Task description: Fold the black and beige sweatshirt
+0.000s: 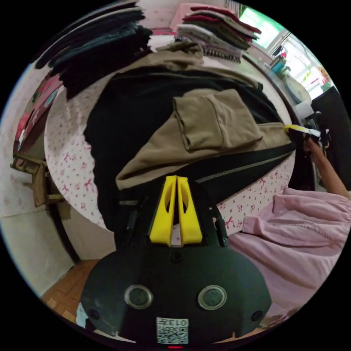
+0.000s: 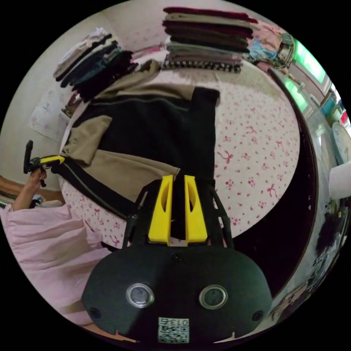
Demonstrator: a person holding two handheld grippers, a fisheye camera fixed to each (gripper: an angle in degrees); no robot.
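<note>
Sweatshirt [image 1: 153,120] lies spread on the table [image 1: 69,157], its hem at the table's near edge, its hood toward the two stacks [image 1: 219,31] of folded clothes at the far side. One beige sleeve [image 1: 215,120] is folded across the black body. Left gripper [image 1: 177,179]: jaws pressed together on the black hem at the near edge. Right gripper [image 2: 178,179]: jaws pinching the black fabric at the other hem corner. Person's pink sleeve [image 1: 292,234] is just beside the table.
</note>
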